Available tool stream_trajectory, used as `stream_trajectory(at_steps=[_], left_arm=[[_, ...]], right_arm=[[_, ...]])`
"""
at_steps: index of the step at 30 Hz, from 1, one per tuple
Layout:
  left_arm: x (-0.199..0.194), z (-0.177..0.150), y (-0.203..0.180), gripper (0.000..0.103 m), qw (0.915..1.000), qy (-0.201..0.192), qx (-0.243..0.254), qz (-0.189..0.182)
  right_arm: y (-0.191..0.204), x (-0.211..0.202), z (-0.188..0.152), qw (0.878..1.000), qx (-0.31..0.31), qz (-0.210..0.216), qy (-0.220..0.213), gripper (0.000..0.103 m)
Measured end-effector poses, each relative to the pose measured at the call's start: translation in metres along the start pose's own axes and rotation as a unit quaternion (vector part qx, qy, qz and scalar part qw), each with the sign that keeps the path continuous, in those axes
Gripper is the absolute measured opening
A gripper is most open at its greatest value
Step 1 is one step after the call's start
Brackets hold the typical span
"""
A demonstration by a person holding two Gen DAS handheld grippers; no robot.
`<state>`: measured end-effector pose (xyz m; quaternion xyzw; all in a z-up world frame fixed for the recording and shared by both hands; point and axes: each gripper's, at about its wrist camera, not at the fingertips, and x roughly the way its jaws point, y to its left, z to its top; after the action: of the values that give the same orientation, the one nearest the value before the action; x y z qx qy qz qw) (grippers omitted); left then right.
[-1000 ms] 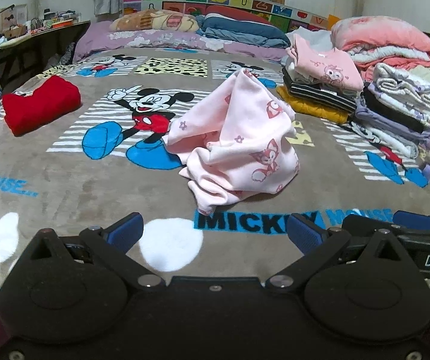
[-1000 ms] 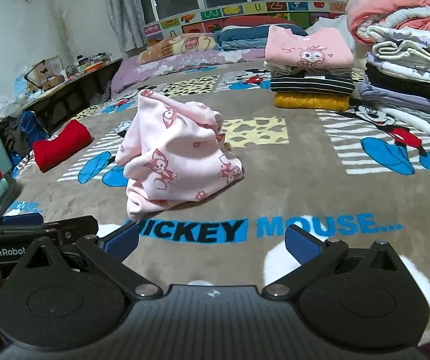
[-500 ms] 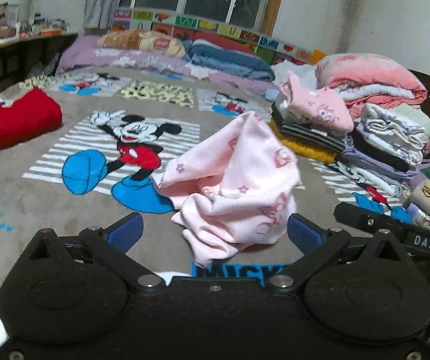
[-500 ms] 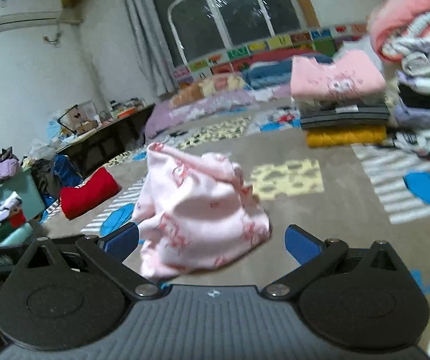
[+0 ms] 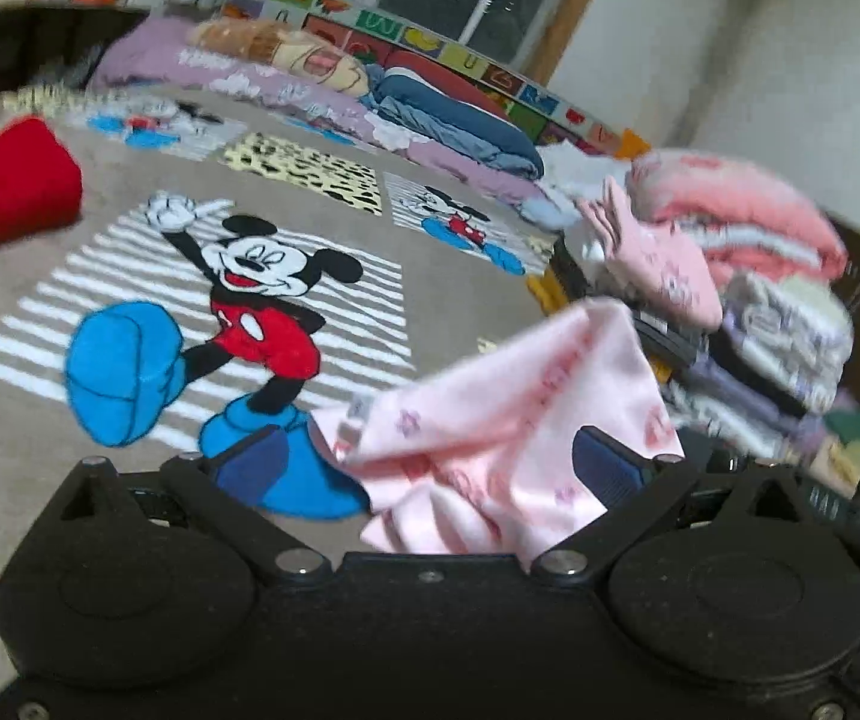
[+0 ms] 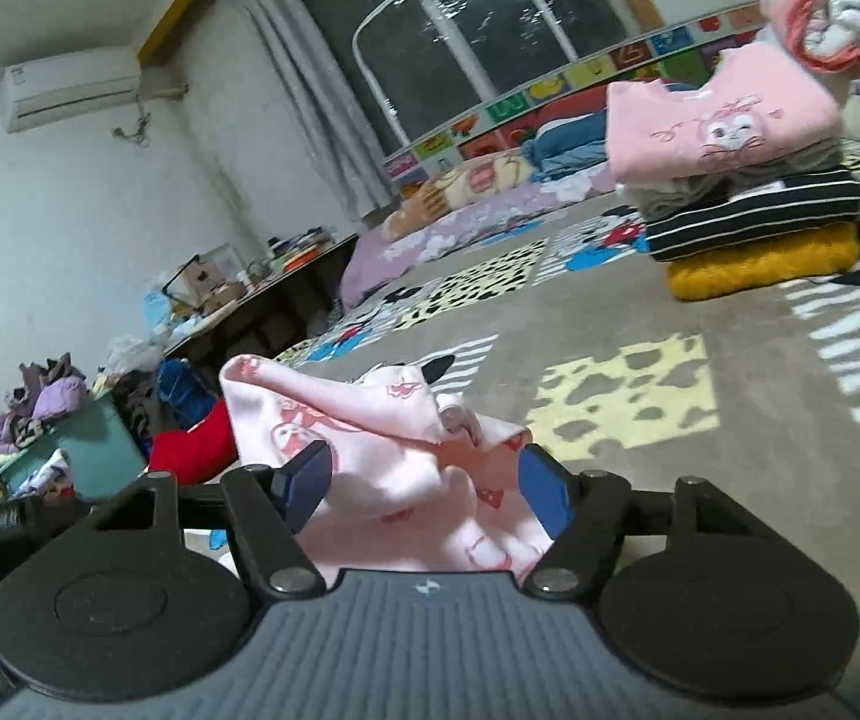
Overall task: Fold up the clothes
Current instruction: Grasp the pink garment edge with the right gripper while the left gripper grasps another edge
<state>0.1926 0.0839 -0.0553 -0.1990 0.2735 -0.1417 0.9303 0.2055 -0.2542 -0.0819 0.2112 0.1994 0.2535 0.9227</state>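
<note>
Red folded garment [image 5: 6, 180] is lying at far left on the plush Mickey Mouse blanket [image 5: 129, 276] covering the bed. Left tool [image 5: 430, 468] is sitting with blue-padded fingers wide apart, gripping nothing. Crumpled pink printed garment [image 5: 508, 420], soft knit with limp folds, is heaping on the blanket between both tools. Right tool [image 6: 423, 483] is likewise spread, fingers flanking the cloth without clamping. Folded stack [image 6: 748, 180] is standing at right: pink cartoon top, striped layer, fuzzy mustard knit beneath.

Both wrist cams low – share pink garment [image 5: 508, 420].
</note>
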Motion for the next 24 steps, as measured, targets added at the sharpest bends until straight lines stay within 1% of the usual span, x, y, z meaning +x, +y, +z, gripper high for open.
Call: stream_trajectory(at_steps=[2, 4, 6, 7, 8, 10, 11, 12, 13, 14, 15, 17, 18, 20, 21, 24], left_arm=[[0.009, 0.004, 0.013, 0.099, 0.9994, 0.0, -0.026, -0.024], [0.018, 0.008, 0.024, 0.092, 0.9974, 0.009, -0.049, -0.051], [0.027, 0.009, 0.034, 0.09, 0.9941, 0.017, -0.073, -0.078], [0.031, 0.01, 0.038, 0.083, 0.9927, 0.019, -0.081, -0.087], [0.035, 0.01, 0.042, 0.079, 0.9911, 0.023, -0.089, -0.096], [0.04, 0.009, 0.047, 0.073, 0.9886, 0.028, -0.098, -0.111], [0.042, 0.009, 0.047, 0.071, 0.9881, 0.028, -0.095, -0.118], [0.044, 0.008, 0.046, 0.066, 0.9875, 0.028, -0.092, -0.125], [0.046, 0.008, 0.046, 0.054, 0.9867, 0.028, -0.089, -0.133], [0.046, 0.006, 0.044, 0.048, 0.9861, 0.03, -0.084, -0.14], [0.046, 0.004, 0.042, 0.043, 0.9863, 0.032, -0.076, -0.143], [0.043, 0.002, 0.036, 0.035, 0.9865, 0.033, -0.057, -0.15], [0.04, 0.001, 0.033, 0.034, 0.986, 0.028, -0.048, -0.157], [0.033, 0.0, 0.028, 0.032, 0.9845, 0.019, -0.032, -0.171], [0.03, 0.0, 0.025, 0.028, 0.9836, 0.015, -0.023, -0.178], [0.017, -0.001, 0.015, 0.027, 0.9807, 0.001, 0.008, -0.195]], right_arm=[[-0.005, 0.01, 0.003, 1.0, -0.002, 0.012, 0.002, 0.07], [-0.01, 0.021, 0.006, 1.0, -0.005, 0.025, 0.004, 0.07], [-0.016, 0.028, 0.009, 0.999, -0.001, 0.038, 0.003, 0.07], [-0.019, 0.03, 0.01, 0.999, 0.001, 0.045, 0.003, 0.07], [-0.021, 0.033, 0.012, 0.999, 0.002, 0.054, 0.003, 0.07], [-0.024, 0.037, 0.013, 0.997, 0.0, 0.071, 0.003, 0.07], [-0.023, 0.039, 0.013, 0.997, -0.005, 0.078, 0.002, 0.069], [-0.022, 0.04, 0.013, 0.996, -0.009, 0.085, 0.001, 0.066], [-0.022, 0.043, 0.013, 0.996, -0.013, 0.092, 0.004, 0.062], [-0.021, 0.045, 0.012, 0.995, -0.014, 0.1, 0.009, 0.052], [-0.021, 0.048, 0.01, 0.994, -0.013, 0.108, 0.016, 0.038], [-0.019, 0.047, 0.007, 0.993, -0.018, 0.117, 0.018, 0.028], [-0.017, 0.044, 0.007, 0.992, -0.021, 0.121, 0.015, 0.023], [-0.015, 0.038, 0.008, 0.991, -0.021, 0.131, 0.005, 0.023], [-0.014, 0.034, 0.01, 0.991, -0.02, 0.134, -0.002, 0.022], [-0.01, 0.02, 0.012, 0.99, -0.027, 0.139, -0.022, 0.021]])
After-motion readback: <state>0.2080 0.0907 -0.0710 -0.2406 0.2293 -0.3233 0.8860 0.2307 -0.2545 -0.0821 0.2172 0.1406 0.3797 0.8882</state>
